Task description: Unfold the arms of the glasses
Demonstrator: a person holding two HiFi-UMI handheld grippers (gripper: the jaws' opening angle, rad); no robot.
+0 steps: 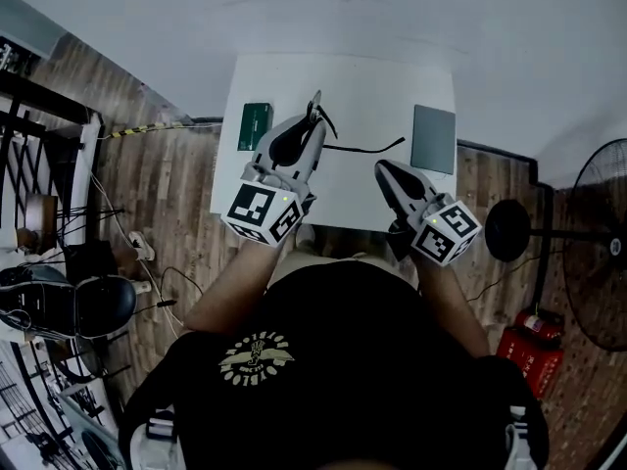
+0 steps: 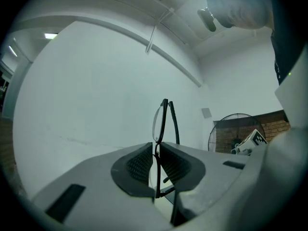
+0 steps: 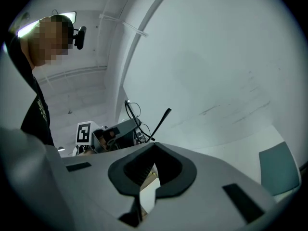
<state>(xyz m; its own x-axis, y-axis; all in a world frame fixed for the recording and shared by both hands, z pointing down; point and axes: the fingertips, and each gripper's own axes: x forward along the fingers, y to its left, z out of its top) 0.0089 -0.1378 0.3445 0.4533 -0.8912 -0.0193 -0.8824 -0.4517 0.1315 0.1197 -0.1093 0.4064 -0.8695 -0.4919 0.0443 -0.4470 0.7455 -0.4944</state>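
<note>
Glasses (image 1: 315, 104) up at top centre of the head view, clamped by the frame in the left gripper (image 1: 312, 130) over the table (image 1: 343, 76); one arm (image 1: 367, 148) juts right, seemingly unfolded; right gripper (image 1: 387, 169) sits lower right, pinched closed on nothing; next, I reckon, it reopens and hooks the other arm.

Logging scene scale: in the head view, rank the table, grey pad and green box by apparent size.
1. table
2. grey pad
3. green box
Pad and box both lie on the table, similarly far, so the order holds.
</note>
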